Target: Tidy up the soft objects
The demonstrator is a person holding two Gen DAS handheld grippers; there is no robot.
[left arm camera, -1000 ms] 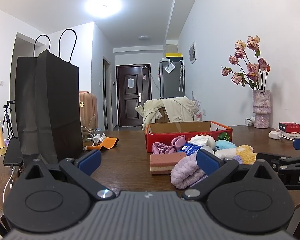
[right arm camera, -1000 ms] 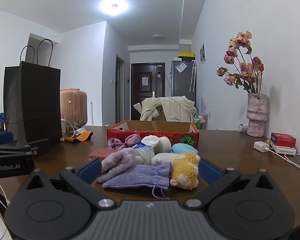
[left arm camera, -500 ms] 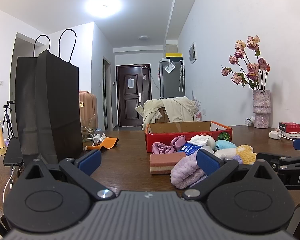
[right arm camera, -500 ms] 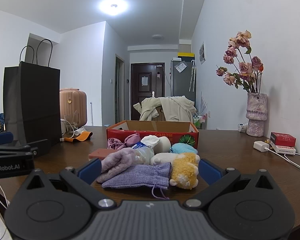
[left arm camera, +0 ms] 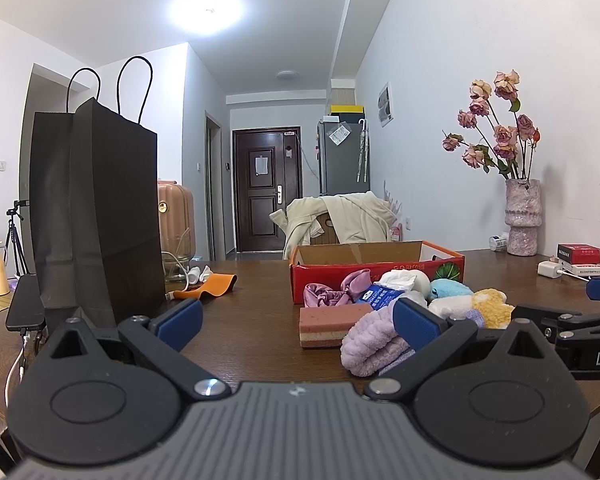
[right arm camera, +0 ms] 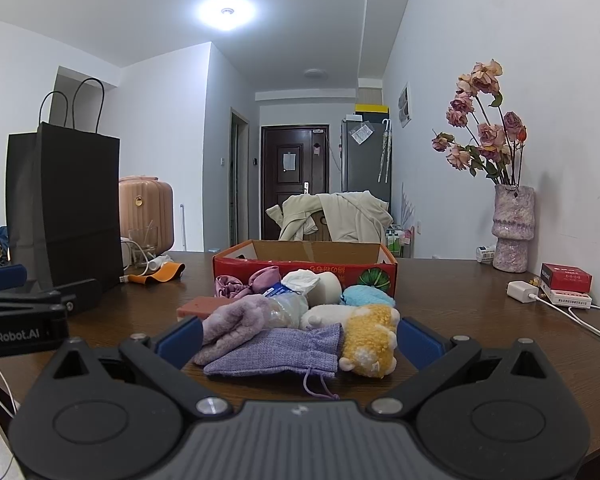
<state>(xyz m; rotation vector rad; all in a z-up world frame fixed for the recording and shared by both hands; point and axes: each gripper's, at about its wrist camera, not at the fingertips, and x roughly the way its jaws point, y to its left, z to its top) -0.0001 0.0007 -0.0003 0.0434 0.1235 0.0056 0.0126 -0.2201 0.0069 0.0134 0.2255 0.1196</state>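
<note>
A pile of soft things lies on the wooden table (right arm camera: 460, 312) in front of an open red cardboard box (right arm camera: 306, 260): a purple drawstring pouch (right arm camera: 276, 352), a yellow and white plush toy (right arm camera: 364, 332), a fluffy lilac cloth (right arm camera: 232, 320), a light blue plush (right arm camera: 366, 296), a pink sponge block (left arm camera: 328, 320) and a pink scrunchie (left arm camera: 332, 290). My right gripper (right arm camera: 298, 338) is open, its fingers on either side of the pouch and plush. My left gripper (left arm camera: 296, 318) is open and empty, left of the pile, near the sponge.
A tall black paper bag (left arm camera: 96, 216) stands at the left of the table. An orange band (left arm camera: 216, 282) and cables lie beside it. A vase of dried roses (right arm camera: 512, 224), a charger (right arm camera: 522, 292) and small boxes (right arm camera: 566, 280) are at the right.
</note>
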